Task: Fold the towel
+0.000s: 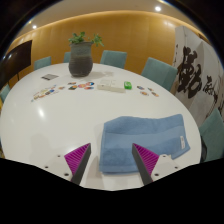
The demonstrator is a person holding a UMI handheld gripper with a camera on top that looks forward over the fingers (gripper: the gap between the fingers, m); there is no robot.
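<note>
A blue towel lies flat on the white round table, folded into a rough rectangle. My gripper hovers above the towel's near edge with its two fingers spread wide. The left pink pad is over bare table just left of the towel. The right pink pad is over the towel's near part. Nothing is held between the fingers.
A potted plant stands at the table's far side. Small flat items and a pale bottle-like thing lie in a row behind the towel. Teal chairs ring the table. A calligraphy panel hangs at the right.
</note>
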